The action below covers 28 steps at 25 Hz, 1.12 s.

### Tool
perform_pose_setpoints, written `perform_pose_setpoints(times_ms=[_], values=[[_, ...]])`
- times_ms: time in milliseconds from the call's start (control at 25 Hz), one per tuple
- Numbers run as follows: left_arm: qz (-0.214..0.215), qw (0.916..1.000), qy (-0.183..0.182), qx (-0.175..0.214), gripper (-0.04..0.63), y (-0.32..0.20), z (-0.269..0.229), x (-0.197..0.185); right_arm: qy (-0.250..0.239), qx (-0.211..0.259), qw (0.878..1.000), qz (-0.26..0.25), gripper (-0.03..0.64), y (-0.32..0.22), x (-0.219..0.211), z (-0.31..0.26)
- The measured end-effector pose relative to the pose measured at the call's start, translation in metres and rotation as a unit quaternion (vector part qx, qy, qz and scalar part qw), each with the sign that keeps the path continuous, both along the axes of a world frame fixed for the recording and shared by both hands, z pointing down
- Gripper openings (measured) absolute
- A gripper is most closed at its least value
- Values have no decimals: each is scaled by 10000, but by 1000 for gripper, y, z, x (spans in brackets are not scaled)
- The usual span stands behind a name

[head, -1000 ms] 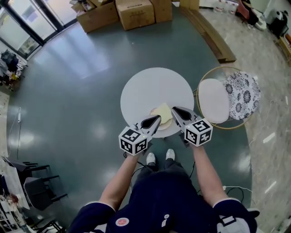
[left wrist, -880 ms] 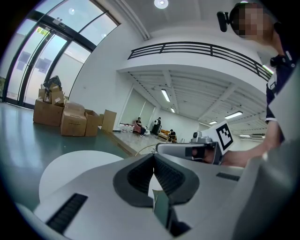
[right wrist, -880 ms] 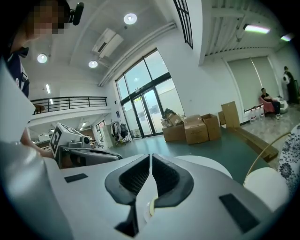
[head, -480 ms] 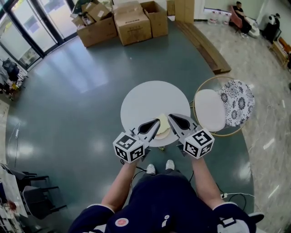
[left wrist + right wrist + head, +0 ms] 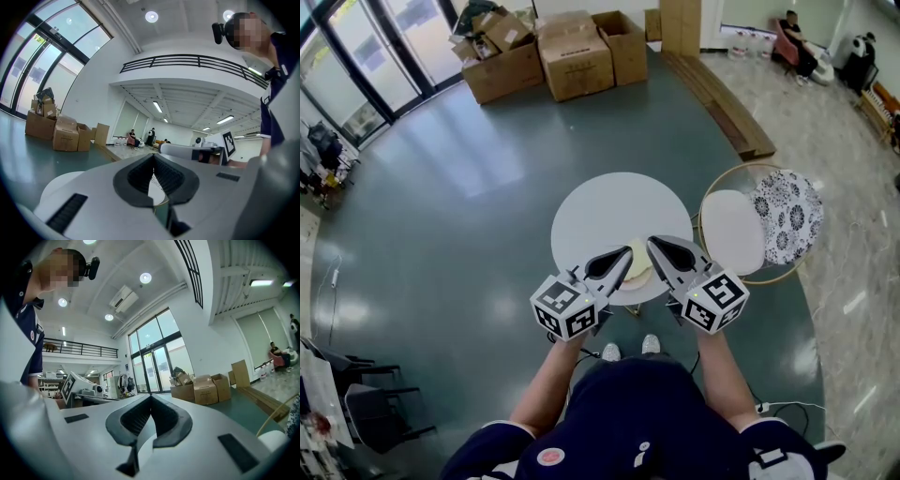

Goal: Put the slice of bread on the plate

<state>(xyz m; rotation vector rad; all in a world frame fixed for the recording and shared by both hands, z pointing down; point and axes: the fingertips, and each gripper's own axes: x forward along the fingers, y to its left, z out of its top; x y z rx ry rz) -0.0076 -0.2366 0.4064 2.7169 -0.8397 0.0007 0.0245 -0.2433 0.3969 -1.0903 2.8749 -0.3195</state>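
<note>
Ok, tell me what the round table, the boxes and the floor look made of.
Round table: smooth matte white top, perhaps laminate or painted wood.
Boxes: brown cardboard, folded flaps show.
Floor: glossy grey-green, reflects window light; likely a polished coating or vinyl.

Bright, even daylight (fisheye-warped edges)

The slice of bread (image 5: 638, 260) is at the near edge of the table (image 5: 600, 211). A round chair (image 5: 766, 275) stands right of the table, and cardboard boxes (image 5: 575, 58) sit behind it.
</note>
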Motion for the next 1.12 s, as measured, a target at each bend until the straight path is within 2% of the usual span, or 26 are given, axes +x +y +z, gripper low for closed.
perform_pose_setpoints(times_ms=[1120], values=[[11,10000,-2,12,8,1,-3,3,-67,84,9999,92,8,2,6,-13]])
